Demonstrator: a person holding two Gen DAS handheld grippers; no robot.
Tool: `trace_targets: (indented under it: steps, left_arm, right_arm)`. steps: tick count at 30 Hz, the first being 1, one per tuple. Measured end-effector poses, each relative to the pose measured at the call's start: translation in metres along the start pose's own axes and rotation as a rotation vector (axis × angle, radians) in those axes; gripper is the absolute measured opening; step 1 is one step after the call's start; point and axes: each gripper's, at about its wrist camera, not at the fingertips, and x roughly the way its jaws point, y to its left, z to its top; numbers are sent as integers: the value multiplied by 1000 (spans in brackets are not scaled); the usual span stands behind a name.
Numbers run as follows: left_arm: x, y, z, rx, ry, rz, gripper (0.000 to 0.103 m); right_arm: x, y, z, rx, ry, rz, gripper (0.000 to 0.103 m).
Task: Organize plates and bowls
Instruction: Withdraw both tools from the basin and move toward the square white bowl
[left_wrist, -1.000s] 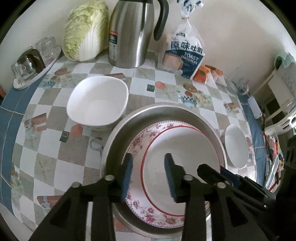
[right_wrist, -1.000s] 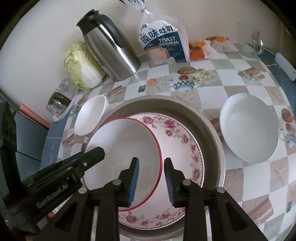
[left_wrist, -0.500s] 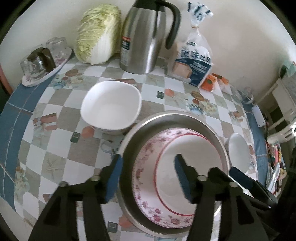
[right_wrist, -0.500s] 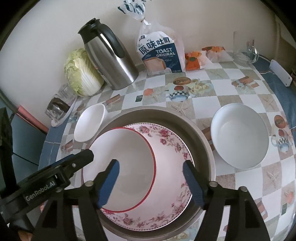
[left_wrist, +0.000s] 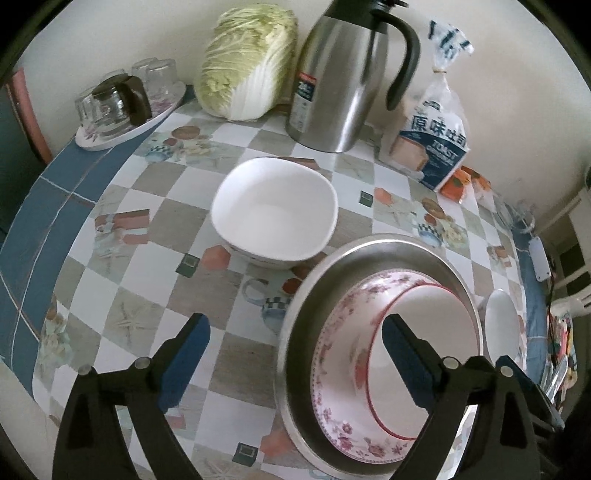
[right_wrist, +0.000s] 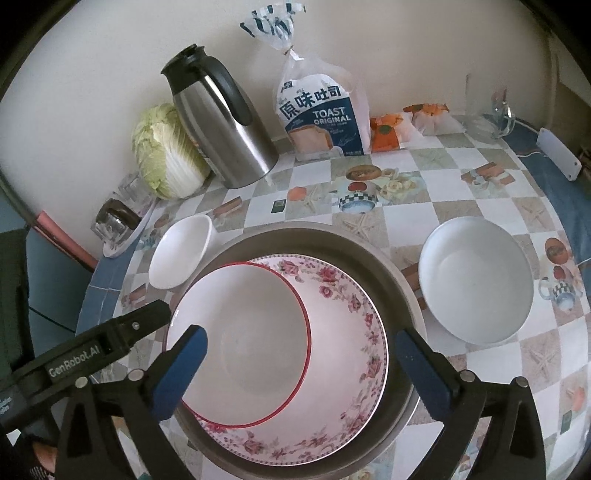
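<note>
A steel basin (right_wrist: 399, 291) (left_wrist: 299, 325) holds a floral-rimmed bowl (right_wrist: 354, 332) (left_wrist: 332, 354), and a red-rimmed white bowl (right_wrist: 243, 339) (left_wrist: 428, 332) lies nested inside that. My right gripper (right_wrist: 301, 354) hovers over this stack, jaws opening wide, nothing pressed between them. My left gripper (left_wrist: 295, 350) straddles the basin's left rim above the tablecloth, jaws also opening and holding nothing. A squarish white bowl (left_wrist: 275, 210) (right_wrist: 181, 254) stands left of the basin. A round white bowl (right_wrist: 476, 280) (left_wrist: 500, 328) stands on its right.
Along the wall stand a cabbage (left_wrist: 247, 59), a steel thermos jug (left_wrist: 343, 77), a toast bag (right_wrist: 321, 110) and orange packets (right_wrist: 388, 129). A tray of glasses (left_wrist: 122, 107) sits at the far left. A glass jug (right_wrist: 491, 114) is at the back right.
Both grippers opened from nearly shut to wide. The left one shifted leftward, so the basin now sits toward its right finger. The right one rose back slightly.
</note>
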Motion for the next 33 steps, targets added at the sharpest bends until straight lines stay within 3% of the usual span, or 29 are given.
trace_targets:
  steps: [19, 33]
  left_arm:
    - [-13, 46, 19, -54, -88, 121, 95]
    - [-15, 77, 40, -112, -111, 60, 95]
  right_arm:
    - [-11, 15, -1, -24, -67, -41, 103]
    - [-16, 55, 5, -95, -97, -60, 103]
